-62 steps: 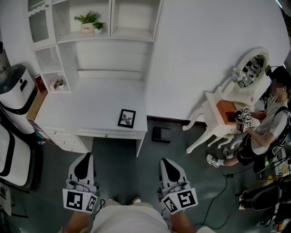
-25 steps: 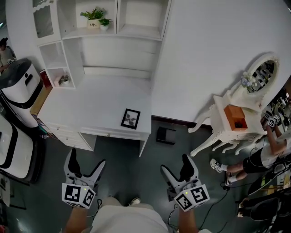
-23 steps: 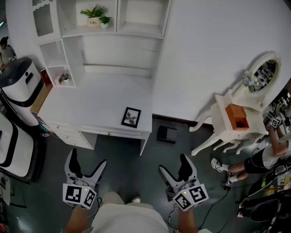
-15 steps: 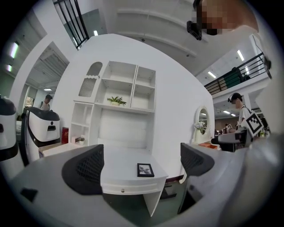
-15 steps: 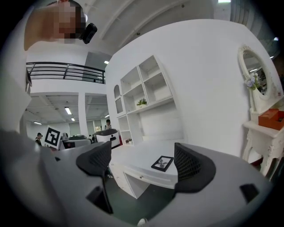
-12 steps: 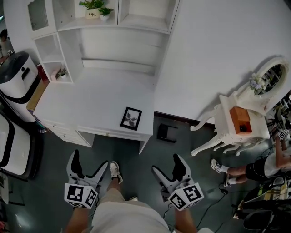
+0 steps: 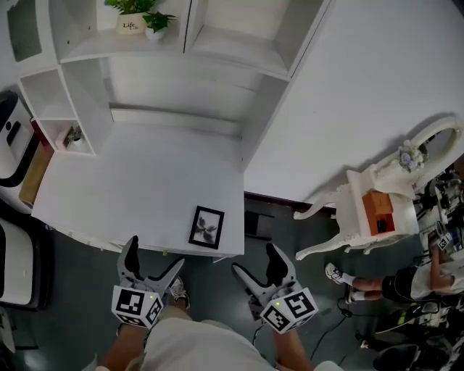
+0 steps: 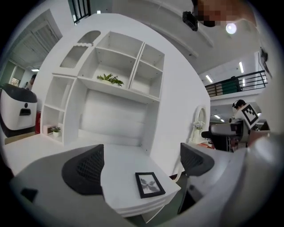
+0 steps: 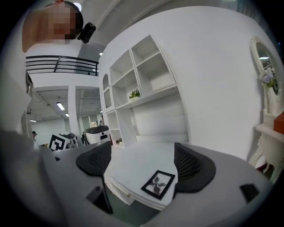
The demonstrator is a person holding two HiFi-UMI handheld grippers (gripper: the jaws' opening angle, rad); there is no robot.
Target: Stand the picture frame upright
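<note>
Picture frame [image 7: 206, 227]: black, lying flat and face up on the white desk [image 7: 130, 181], in the desk's 5 o'clock corner as seen in the head view, just inside the front edge. Not upright. Print looks like a leaf or flower sprig. Nothing is touching it.

Left gripper [image 7: 154, 259]: jaws wide apart, nothing between them. It hangs off the desk's front edge, at about 8 o'clock from the frame, clear of both desk and frame. In its own view the frame sits low in the gap between the two black pads [image 8: 84, 168], nearer the right one.

Right gripper [image 7: 257, 264]: jaws also wide, empty. It sits at about 4 o'clock from the frame, past the desk's corner and over the floor. In its own view the frame lies close to the right-hand pad [image 9: 191, 165], but is apart from it and further off.

The two marker cubes are at 6 o'clock in the head view, one on each side of the person's legs. One shoe [image 7: 176, 292] shows beside the left gripper.

Surroundings:
- Shelf unit [image 7: 239, 58] on the back of the desk, 12 o'clock; potted plant [image 7: 130, 14] on its upper shelf, small plant [image 7: 72, 135] in a side cubby at 10 o'clock.
- Dark box [image 7: 257, 223] on the floor just right of the desk corner.
- White dressing table [image 7: 377, 203] with oval mirror at 3 o'clock, orange box [image 7: 378, 212] on it.
- Another person [image 7: 428, 275] at 4 o'clock, far right edge.
</note>
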